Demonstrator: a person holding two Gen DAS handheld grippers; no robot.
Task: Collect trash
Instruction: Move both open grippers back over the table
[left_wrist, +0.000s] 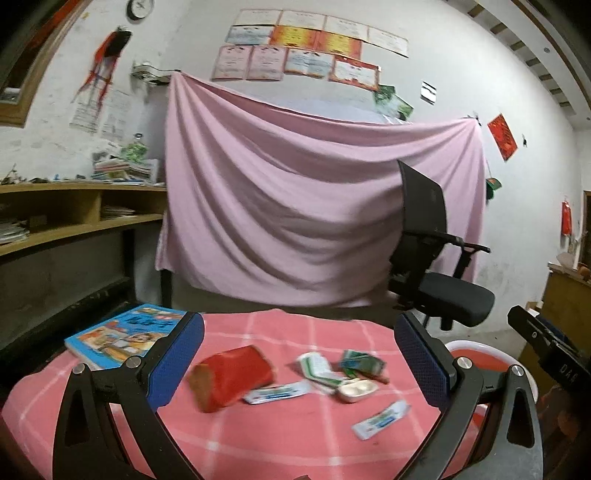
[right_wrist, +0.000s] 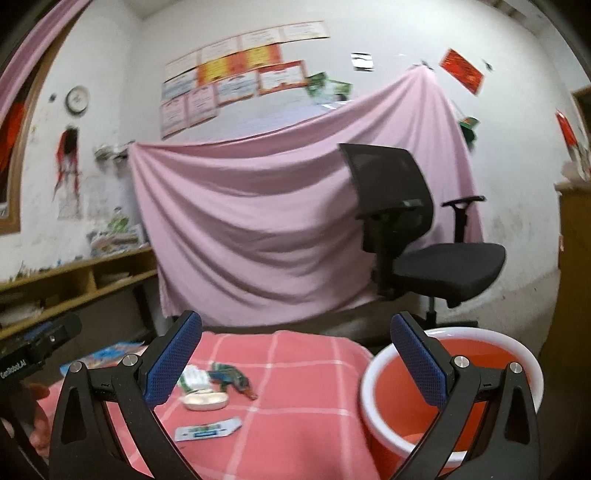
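Trash is scattered on the pink checked tablecloth (left_wrist: 295, 435): a red carton (left_wrist: 231, 376), a white-and-blue wrapper (left_wrist: 277, 393), a white-green packet (left_wrist: 317, 369), a green wrapper (left_wrist: 362, 363), a small white case (left_wrist: 356, 391) and another wrapper (left_wrist: 382, 419). My left gripper (left_wrist: 299, 362) hovers over them, open, gripping nothing. To their right, my right gripper (right_wrist: 295, 363) is open and empty beside a red bin with a white rim (right_wrist: 369, 373). The right wrist view also shows the white case (right_wrist: 205, 400), the green wrapper (right_wrist: 232, 376) and a wrapper (right_wrist: 208, 430).
A colourful book (left_wrist: 122, 334) lies at the table's far left corner. Behind the table stand a black office chair (right_wrist: 424, 251) and a hanging pink sheet (left_wrist: 295, 203). Wooden shelves (left_wrist: 74, 214) with papers line the left wall.
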